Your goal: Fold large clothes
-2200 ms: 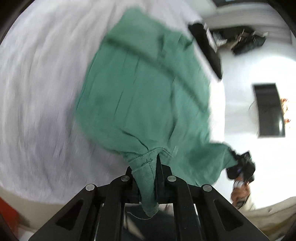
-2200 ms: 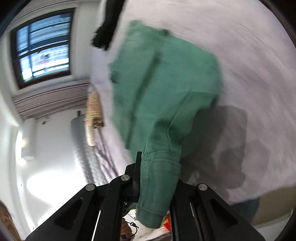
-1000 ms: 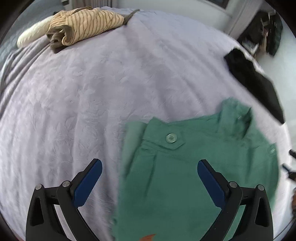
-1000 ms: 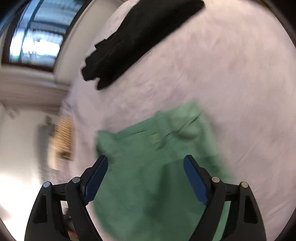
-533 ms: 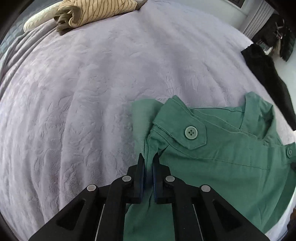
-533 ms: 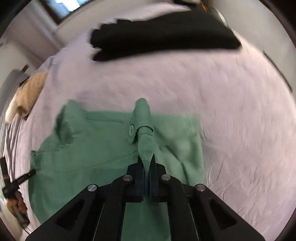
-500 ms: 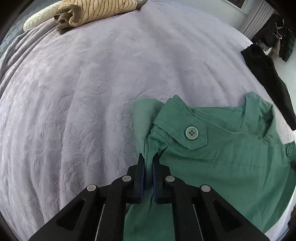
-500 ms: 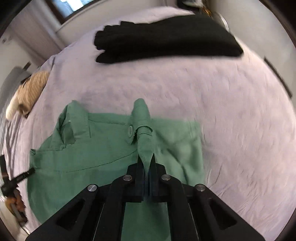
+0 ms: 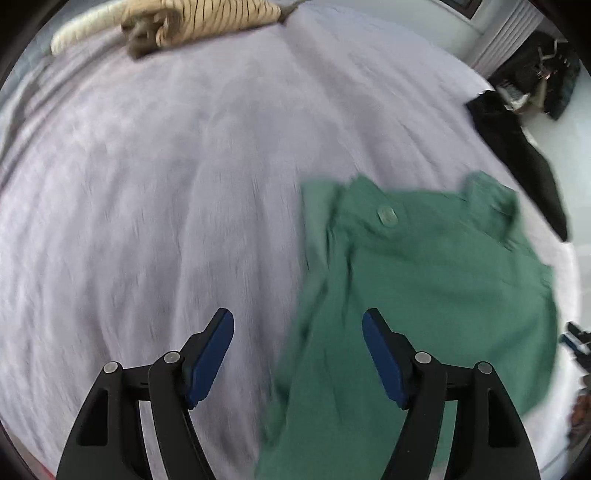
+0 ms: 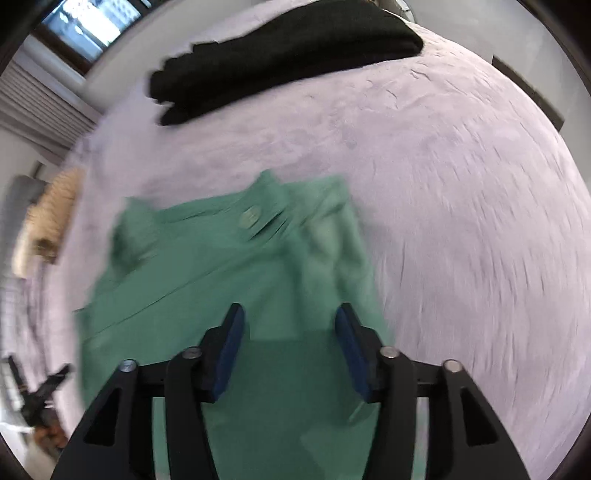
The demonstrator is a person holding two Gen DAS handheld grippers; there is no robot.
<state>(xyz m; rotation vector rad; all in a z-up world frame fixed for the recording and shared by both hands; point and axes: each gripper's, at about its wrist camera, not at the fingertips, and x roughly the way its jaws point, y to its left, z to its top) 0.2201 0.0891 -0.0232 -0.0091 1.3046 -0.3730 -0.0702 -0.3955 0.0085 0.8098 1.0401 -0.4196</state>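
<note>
A green buttoned shirt (image 9: 424, 280) lay rumpled on a textured lilac bedspread (image 9: 166, 184). The left gripper (image 9: 297, 328) and right gripper (image 10: 288, 325) hovered above it, blue-padded jaws opening, gripping no cloth.

A green button-up shirt (image 9: 436, 280) is lying spread on a pale lilac textured bedspread (image 9: 166, 192), its collar end pointing away from both cameras. In the left wrist view the shirt is sitting right of centre, its left edge falling between the fingers of the left gripper (image 9: 297, 332), whose jaws are opening above it. A folded tan striped garment (image 9: 199, 18) is resting at the bedspread's far left, well apart from the shirt. A dark folded garment (image 10: 280, 55) is lying beyond the shirt near the far edge. In the right wrist view the right gripper (image 10: 290, 332) is hanging over the shirt, jaws opening.
</note>
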